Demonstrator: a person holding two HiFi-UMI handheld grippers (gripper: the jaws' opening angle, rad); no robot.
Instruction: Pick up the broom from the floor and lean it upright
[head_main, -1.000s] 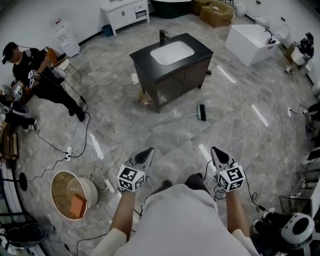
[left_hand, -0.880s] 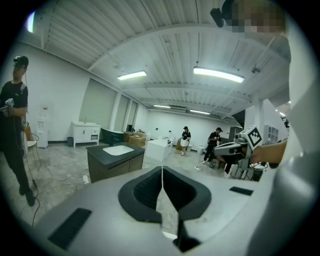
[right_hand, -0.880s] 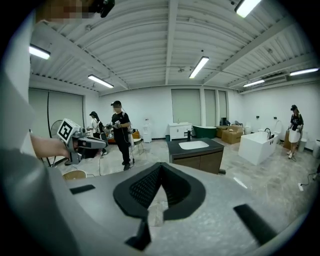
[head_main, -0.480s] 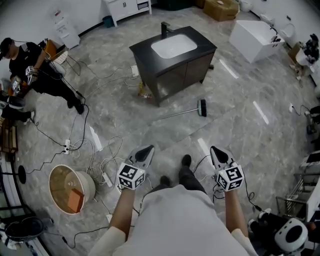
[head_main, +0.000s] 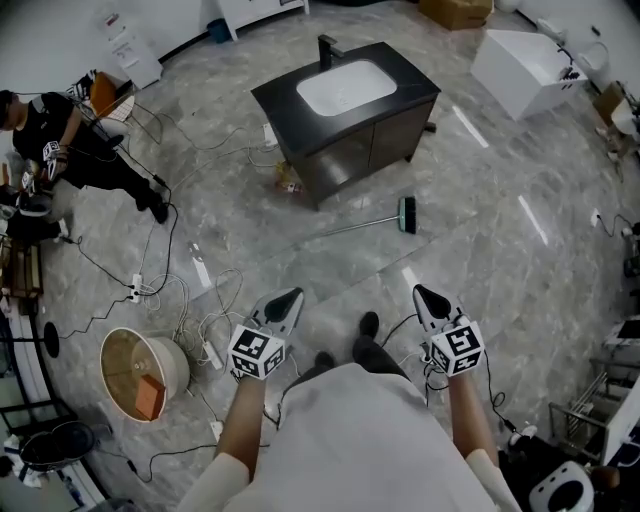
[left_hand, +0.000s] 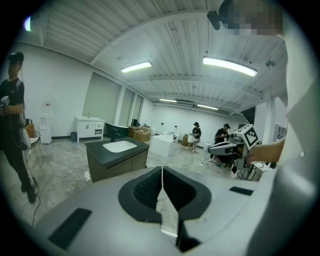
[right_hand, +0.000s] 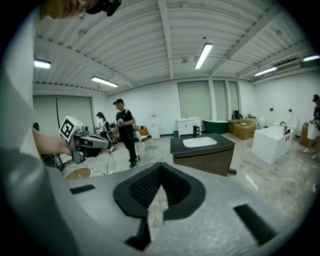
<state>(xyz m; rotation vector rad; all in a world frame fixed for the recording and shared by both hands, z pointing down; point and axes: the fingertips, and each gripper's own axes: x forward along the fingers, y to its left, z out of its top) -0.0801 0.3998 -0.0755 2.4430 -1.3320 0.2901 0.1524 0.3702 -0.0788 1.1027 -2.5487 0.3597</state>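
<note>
The broom (head_main: 372, 224) lies flat on the grey floor in the head view, its green head (head_main: 407, 214) to the right and its thin handle running left, in front of the dark sink cabinet (head_main: 345, 100). My left gripper (head_main: 293, 297) and right gripper (head_main: 420, 292) are held side by side well short of the broom, both shut and empty. In the left gripper view the left gripper (left_hand: 161, 172) has its jaws together with nothing between them. The right gripper (right_hand: 160, 170) looks the same in its own view. Neither gripper view shows the broom.
Cables and a power strip (head_main: 205, 310) trail over the floor to the left, beside a round wooden tub (head_main: 140, 368). A person (head_main: 60, 150) crouches at far left. A white box (head_main: 525, 62) stands at back right. My feet (head_main: 365, 330) show between the grippers.
Both grippers have been carried forward across the floor, still shut. The cabinet has slid up in the head view, and the wooden tub sits nearer my left arm.
</note>
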